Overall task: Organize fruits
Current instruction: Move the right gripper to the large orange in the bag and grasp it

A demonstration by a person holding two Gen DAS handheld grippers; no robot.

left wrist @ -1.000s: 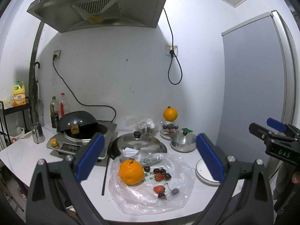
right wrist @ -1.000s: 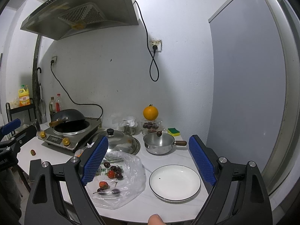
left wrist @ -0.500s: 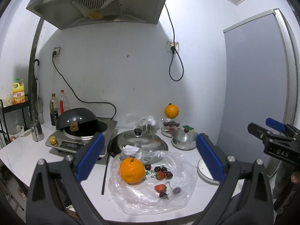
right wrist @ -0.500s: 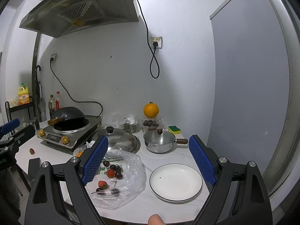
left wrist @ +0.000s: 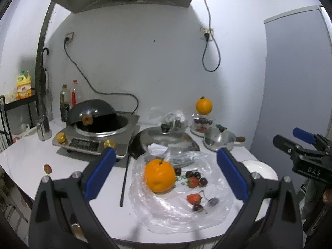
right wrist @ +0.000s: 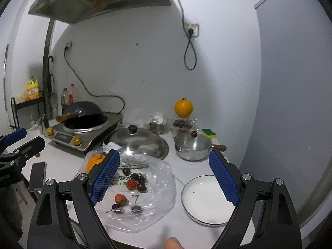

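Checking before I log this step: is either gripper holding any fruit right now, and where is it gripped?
Nothing is held. The left gripper and right gripper are both open above the counter; the orange lies untouched on the plastic bag.

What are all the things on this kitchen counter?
Oranges: two, orange; one on the plastic bag, one on a glass jar at the back.
Strawberries: two, red, on the bag.
Cherries: several, dark, on the bag.
Plastic bag: one, clear, front of counter.
Plate: one, white, right of bag.
Saucepan: one, silver, behind plate.
Lid: one, silver, middle.
Cooker: one, silver, left, holding a black wok.
Sponge: one, yellow-green.
Phone: one, dark, left edge.
Left tool: blue pads, open.
Right tool: blue pads, open.
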